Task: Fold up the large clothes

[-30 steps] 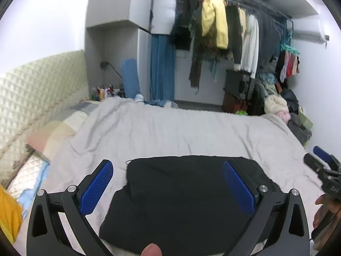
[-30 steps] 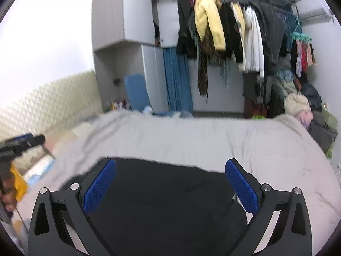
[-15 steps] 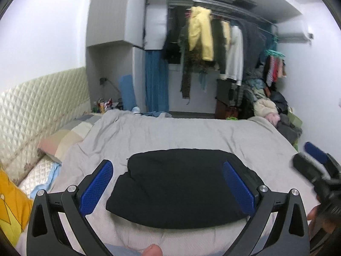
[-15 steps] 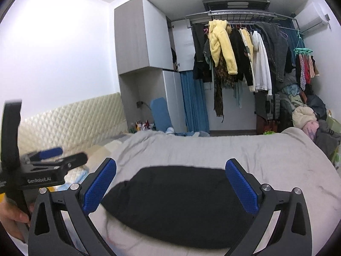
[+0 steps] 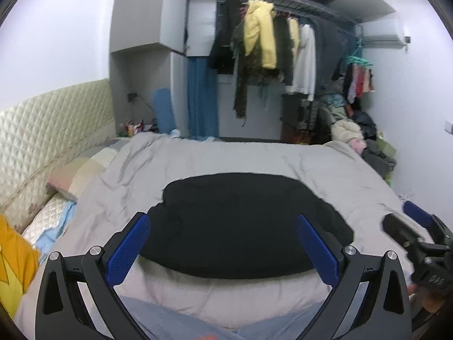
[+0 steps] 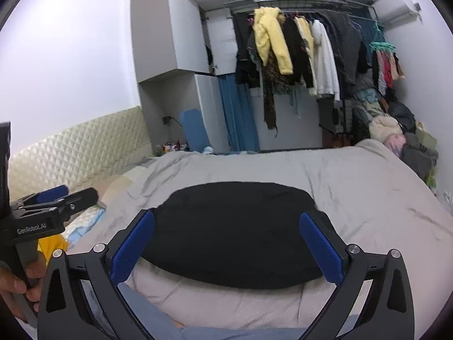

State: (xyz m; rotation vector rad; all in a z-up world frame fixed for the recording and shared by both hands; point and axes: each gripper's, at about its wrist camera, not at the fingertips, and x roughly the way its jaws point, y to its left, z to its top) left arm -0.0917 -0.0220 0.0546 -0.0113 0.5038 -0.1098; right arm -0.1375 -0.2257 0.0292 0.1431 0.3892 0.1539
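Note:
A folded black garment [image 5: 240, 221] lies flat on the grey bed cover [image 5: 254, 158], near the bed's front edge; it also shows in the right wrist view [image 6: 235, 229]. My left gripper [image 5: 223, 238] is open and empty, held back from the garment above the front edge. My right gripper [image 6: 226, 235] is open and empty too, held level with it. The right gripper shows at the right edge of the left wrist view [image 5: 413, 226], and the left gripper shows at the left edge of the right wrist view [image 6: 53, 198].
A quilted headboard [image 5: 42, 130] and pillows [image 5: 82, 170] stand at the left. A yellow item [image 5: 14, 266] lies at the bed's near left. A rail of hanging clothes [image 5: 283, 48] and a clothes pile [image 5: 365, 141] stand beyond the bed. My blue-clad legs [image 6: 153, 317] are below.
Both grippers have pulled back and up from the black garment, so it now lies farther off with bare bed cover in front of it. Both stay open.

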